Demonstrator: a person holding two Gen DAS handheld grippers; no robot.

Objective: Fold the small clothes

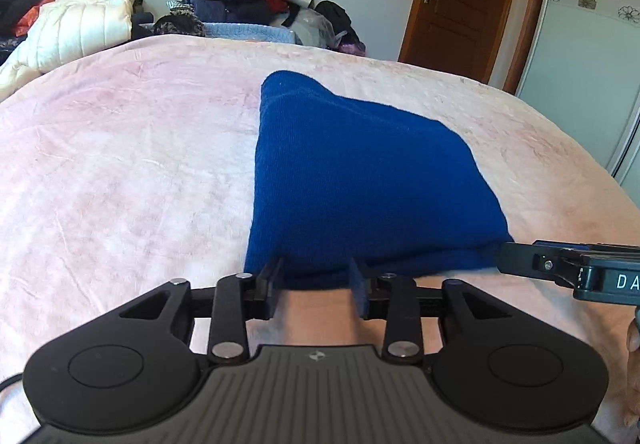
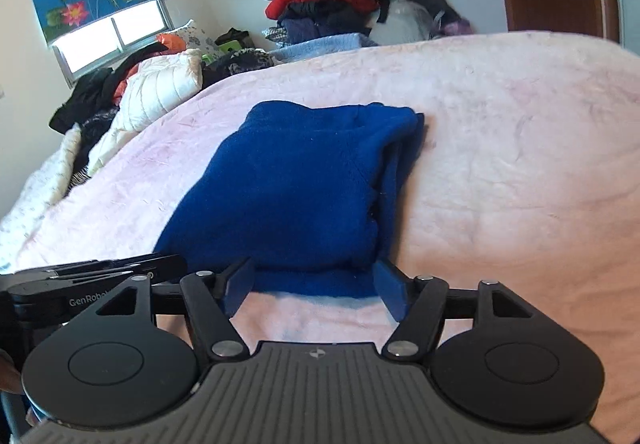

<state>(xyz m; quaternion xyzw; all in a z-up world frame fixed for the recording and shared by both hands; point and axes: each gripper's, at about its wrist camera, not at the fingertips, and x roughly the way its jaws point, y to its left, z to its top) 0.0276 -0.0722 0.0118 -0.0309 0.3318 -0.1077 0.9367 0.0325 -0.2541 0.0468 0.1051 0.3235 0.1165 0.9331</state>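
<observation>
On the bed [image 1: 120,148], in the middle of its pink blanket, I see the blue sweater [image 1: 352,180] lying folded into a thick flat bundle. My left gripper [image 1: 316,284] sits at the near edge of the sweater. Its fingers [image 1: 269,286] stand a little way apart, and the blue cloth edge lies between their tips, but they do not pinch it. My right gripper [image 2: 316,284] sits at the same near edge, just beside the left one. Its fingers [image 2: 390,290] stand wide apart, one on each side of the sweater's edge, and I see no cloth held in them. Past the far side of the sweater, a big pile of clothes [image 2: 332,4] is heaped against the wall. A white puffy coat [image 2: 160,88] lies near the window [image 2: 108,40].
</observation>
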